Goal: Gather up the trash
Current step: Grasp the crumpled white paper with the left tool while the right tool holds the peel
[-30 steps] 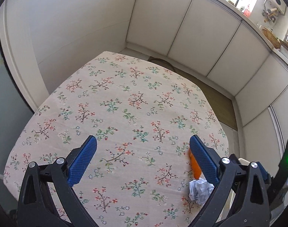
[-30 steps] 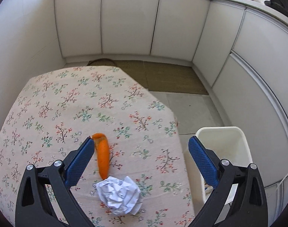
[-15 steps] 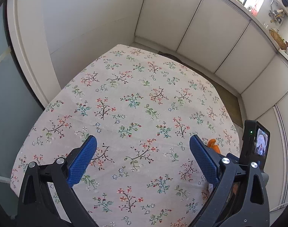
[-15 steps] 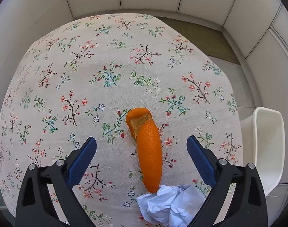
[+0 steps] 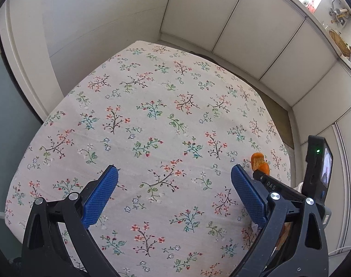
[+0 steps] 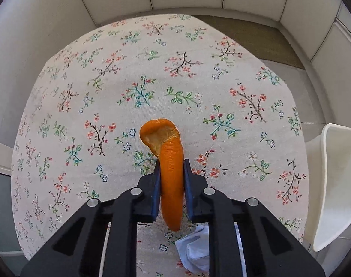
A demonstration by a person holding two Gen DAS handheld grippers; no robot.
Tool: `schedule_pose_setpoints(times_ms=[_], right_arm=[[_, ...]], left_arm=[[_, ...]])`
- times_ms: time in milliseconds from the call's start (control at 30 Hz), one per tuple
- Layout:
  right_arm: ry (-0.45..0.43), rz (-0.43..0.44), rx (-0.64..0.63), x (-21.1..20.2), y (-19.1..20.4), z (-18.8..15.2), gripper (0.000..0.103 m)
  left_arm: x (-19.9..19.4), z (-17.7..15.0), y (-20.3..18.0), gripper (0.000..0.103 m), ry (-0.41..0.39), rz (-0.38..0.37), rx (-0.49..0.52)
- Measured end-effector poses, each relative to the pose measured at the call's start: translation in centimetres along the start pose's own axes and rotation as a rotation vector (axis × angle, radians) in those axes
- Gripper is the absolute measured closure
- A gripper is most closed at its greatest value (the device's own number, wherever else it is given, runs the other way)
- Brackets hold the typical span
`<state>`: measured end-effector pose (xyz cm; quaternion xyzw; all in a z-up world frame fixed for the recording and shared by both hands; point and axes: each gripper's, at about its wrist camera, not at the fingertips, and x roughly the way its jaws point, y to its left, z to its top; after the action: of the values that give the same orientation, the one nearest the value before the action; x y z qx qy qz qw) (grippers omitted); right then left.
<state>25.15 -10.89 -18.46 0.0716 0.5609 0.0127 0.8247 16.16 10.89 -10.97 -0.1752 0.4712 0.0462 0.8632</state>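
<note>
Only rightward: white bin [image 6: 337, 184].

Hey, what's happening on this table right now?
A person with a gripper in each hand is clearing trash off a flowered tablecloth. The right gripper has just closed its jaws on a strip of orange peel, pinching it on both sides. A crumpled paper ball lies just behind it, and a white bin waits off the table's edge. The left gripper hangs open, holding nothing.

Raised letters: "DAS", on the black arm [image 5: 273, 185] just behind the left gripper's right-hand finger [image 5: 249, 196].
Other text: none legible.
</note>
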Motion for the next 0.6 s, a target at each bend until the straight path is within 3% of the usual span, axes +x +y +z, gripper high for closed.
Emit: schedule_pose_setpoints(times_ms=[367, 600], right_arm=[[-0.156, 0.082, 0.104, -7.2, -5.3, 1.1, 0.085], [-0.22, 0.056, 0.137, -10.1, -9.5, 0.6, 0.085]], left_arm=[[2.2, -2.4, -6.5, 0.009, 0.087, -0.066, 0.101], [4.7, -5.5, -11.4, 0.009, 0.194, -0.116, 0.166]])
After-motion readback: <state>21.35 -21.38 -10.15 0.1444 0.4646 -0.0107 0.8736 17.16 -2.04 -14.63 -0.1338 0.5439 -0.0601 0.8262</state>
